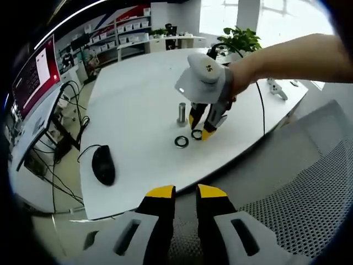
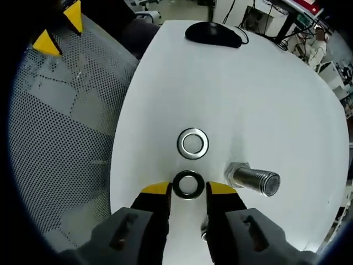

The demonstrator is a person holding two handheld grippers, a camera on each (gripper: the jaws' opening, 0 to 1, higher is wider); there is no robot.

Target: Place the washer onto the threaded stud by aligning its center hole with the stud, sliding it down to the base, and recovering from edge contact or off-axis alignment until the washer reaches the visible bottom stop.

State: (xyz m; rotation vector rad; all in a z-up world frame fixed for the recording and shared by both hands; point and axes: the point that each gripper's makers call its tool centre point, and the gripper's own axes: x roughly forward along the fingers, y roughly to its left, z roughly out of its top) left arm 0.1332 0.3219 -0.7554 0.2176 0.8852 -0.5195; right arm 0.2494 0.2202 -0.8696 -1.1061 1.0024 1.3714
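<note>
Risk: right gripper (image 2: 189, 190), jaws wide around the lower-centre washer (image 2: 188, 184), could pinch off-centre and skid it from the stud (image 2: 255, 180).

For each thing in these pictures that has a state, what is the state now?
Right gripper: open, jaws on either side of the dark washer.
Dark washer: flat on the table, not lifted.
Silver washer: flat on the table, free.
Threaded stud: upright, no washer on it.
Left gripper: open, empty.
</note>
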